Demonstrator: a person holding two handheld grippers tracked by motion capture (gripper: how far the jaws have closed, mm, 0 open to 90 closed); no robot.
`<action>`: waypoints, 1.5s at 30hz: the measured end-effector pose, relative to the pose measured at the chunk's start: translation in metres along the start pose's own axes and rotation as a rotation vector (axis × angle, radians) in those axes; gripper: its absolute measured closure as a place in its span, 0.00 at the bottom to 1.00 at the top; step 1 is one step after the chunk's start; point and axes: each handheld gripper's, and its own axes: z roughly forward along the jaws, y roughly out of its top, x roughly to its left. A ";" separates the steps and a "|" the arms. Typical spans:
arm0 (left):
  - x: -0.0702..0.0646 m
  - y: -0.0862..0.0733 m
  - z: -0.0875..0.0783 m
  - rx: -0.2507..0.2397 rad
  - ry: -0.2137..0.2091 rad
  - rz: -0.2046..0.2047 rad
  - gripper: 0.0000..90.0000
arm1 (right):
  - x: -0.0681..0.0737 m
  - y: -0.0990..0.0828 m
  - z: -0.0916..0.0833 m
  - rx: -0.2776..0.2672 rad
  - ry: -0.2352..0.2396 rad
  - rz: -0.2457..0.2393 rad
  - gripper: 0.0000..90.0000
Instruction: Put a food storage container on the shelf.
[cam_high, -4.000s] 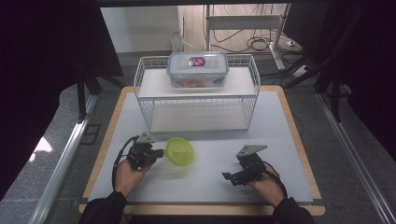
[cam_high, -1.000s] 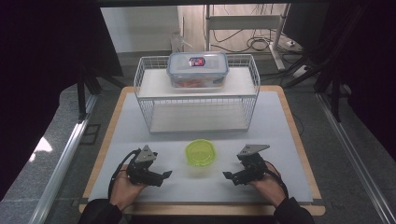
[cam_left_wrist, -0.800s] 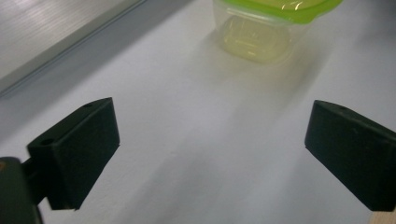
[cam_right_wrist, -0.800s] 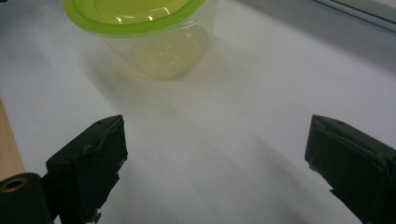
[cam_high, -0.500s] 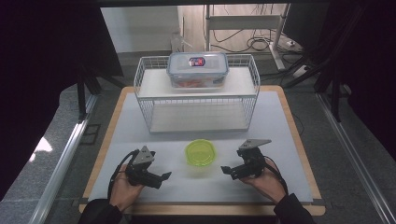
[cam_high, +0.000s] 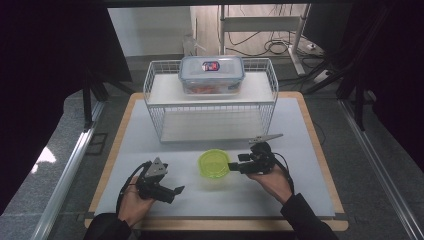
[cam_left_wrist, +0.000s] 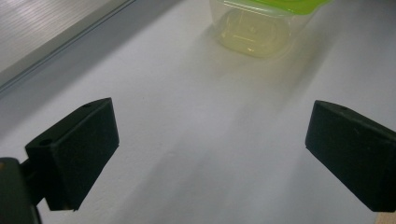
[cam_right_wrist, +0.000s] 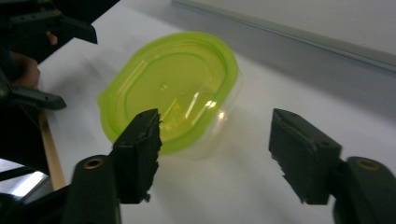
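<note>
A small clear tub with a lime-green lid (cam_high: 214, 164) stands on the white mat in front of the wire rack. My right gripper (cam_high: 233, 166) points left at the tub's right side. Its jaws have just been closing but still stand apart. In the right gripper view the tub (cam_right_wrist: 173, 88) lies just ahead of the right gripper (cam_right_wrist: 217, 133), its near rim by the left jaw and no pad pressing on it. My left gripper (cam_high: 175, 194) rests at the front left, open wide. The left gripper view has bare mat between the left gripper (cam_left_wrist: 215, 135) jaws and the tub (cam_left_wrist: 254, 32) farther ahead.
A white wire rack (cam_high: 210, 100) stands at the back of the mat. A clear food box with a grey-blue lid (cam_high: 211, 74) sits on top of it. The table's wooden edge (cam_high: 220, 224) runs along the front.
The right gripper has moved left and a little up to the tub's right side, and its jaws have narrowed. The left gripper has kept still. Four seconds ago the tub stood farther left, by the left gripper.
</note>
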 end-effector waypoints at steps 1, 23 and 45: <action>0.000 0.000 0.001 0.002 -0.004 0.000 0.03 | -0.001 0.003 0.004 0.010 0.015 0.016 0.44; -0.003 0.000 0.003 0.016 -0.010 0.018 0.04 | -0.028 0.011 0.027 0.063 0.201 0.291 0.86; 0.000 0.000 -0.001 -0.005 0.009 0.003 0.04 | -0.016 0.023 0.009 -0.016 0.211 0.226 0.91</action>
